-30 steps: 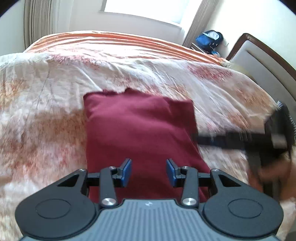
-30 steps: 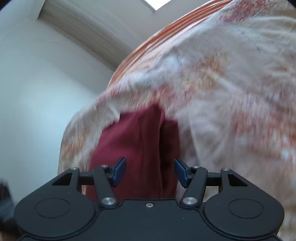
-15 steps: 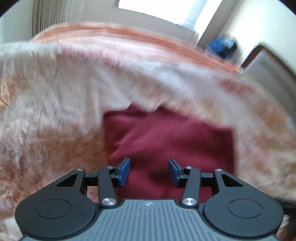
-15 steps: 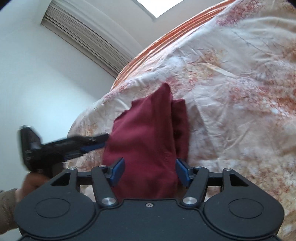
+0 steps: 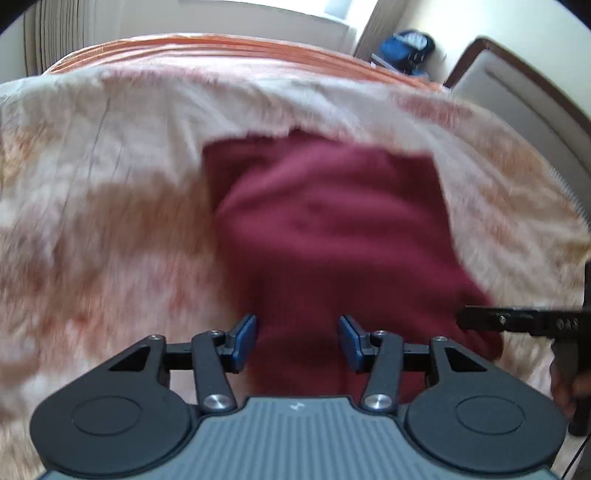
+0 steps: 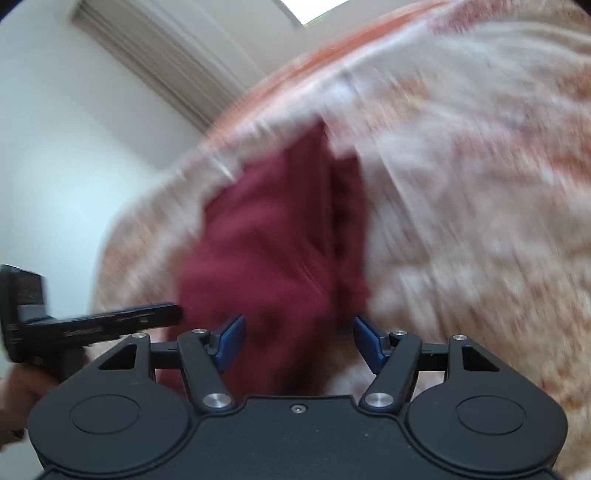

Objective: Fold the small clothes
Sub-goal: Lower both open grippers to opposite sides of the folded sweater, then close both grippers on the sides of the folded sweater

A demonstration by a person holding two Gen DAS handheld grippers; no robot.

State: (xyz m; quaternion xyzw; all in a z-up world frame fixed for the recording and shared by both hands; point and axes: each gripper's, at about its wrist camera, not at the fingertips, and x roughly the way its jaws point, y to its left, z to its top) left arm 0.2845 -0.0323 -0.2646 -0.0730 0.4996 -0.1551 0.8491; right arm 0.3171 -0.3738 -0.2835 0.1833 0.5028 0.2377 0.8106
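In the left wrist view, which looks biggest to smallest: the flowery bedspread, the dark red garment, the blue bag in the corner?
1. Flowery bedspread: fills most of the view.
2. Dark red garment: covers the middle of the bed.
3. Blue bag: smallest, but it sits farthest from the camera, so its real size is unsure.

Open bedspread (image 5: pixel 110 192) lies clear left and beyond the folded maroon garment (image 5: pixel 332 229). Headboard (image 5: pixel 517 107) bounds the right. Opposing gripper (image 5: pixel 517 321) crowds the garment's near-right corner.

Bright daylight comes from a window (image 5: pixel 258 7) far beyond each gripper. Both views are motion-blurred, the bedspread (image 5: pixel 92 177) smeared, with fisheye bending and dark corners.
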